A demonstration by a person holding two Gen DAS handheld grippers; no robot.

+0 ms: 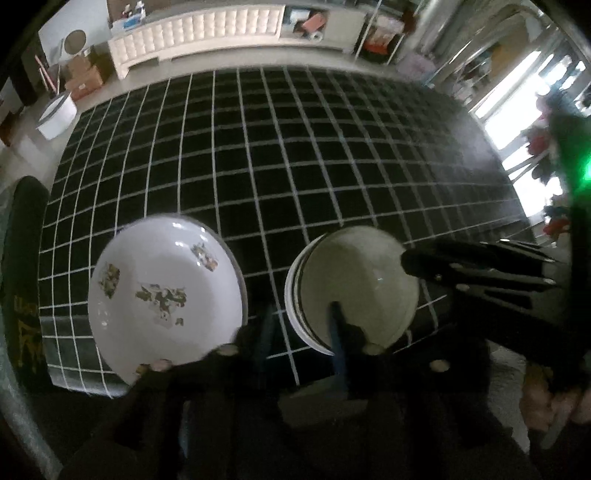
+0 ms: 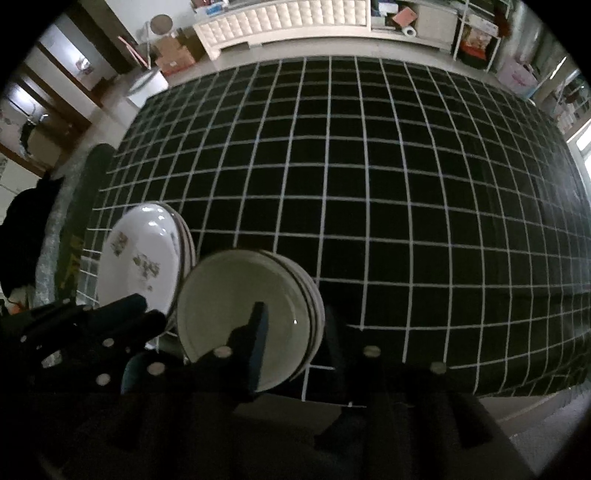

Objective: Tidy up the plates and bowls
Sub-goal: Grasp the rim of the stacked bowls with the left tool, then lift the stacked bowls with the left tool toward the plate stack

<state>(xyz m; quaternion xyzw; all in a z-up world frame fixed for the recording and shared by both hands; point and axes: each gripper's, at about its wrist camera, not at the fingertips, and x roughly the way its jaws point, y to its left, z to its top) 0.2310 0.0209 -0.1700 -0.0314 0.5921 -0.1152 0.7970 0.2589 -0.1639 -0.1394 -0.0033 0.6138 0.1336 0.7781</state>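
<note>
The left gripper [image 1: 301, 328] stood apart, straddling the rim of the stacked black-striped white ceramic bowls [image 1: 354, 284]. The right gripper [image 2: 295, 332] likewise straddled them, apart. The flower-patterned white ceramic plates [image 1: 162, 288] sat at nine o'clock.

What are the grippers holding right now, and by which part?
Both grippers straddle the near rim of the plain bowl stack: left gripper, right gripper, one finger inside each. Whether either actually clamps it cannot be told. The flowered bowls are untouched.

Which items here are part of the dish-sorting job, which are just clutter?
Job:
- flowered plate stack
- plain bowl stack
- left gripper
- right gripper

Clutter:
- white tufted bench
- cardboard boxes
- white bucket
- checked tablecloth
</note>
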